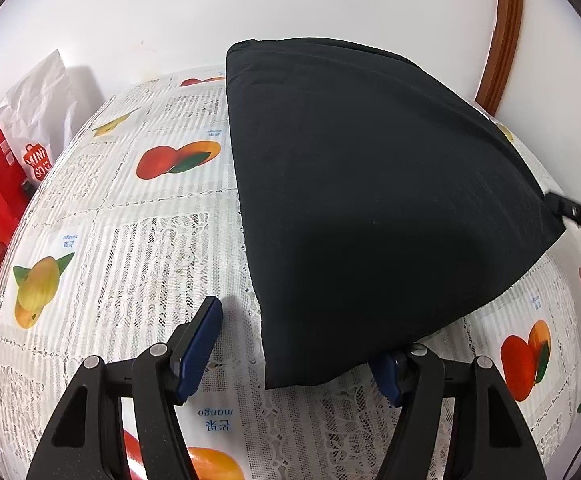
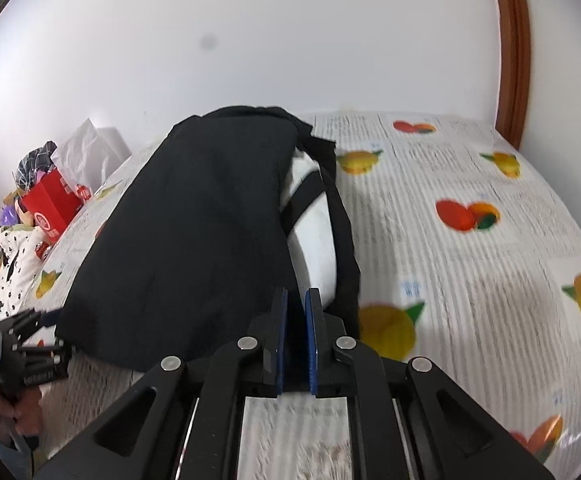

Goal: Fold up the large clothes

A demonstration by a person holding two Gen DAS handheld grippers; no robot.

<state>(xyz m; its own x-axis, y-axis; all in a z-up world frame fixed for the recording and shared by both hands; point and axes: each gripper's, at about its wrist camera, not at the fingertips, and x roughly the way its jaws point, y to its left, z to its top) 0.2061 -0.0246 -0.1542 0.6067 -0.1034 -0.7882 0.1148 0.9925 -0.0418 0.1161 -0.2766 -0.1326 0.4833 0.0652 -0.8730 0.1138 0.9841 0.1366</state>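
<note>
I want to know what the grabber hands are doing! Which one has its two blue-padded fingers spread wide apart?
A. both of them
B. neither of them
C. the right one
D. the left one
D: in the left wrist view the left gripper has its blue pads far apart beside the folded black fabric garment, while in the right wrist view the right gripper shows only a thin slit between its pads.
</note>
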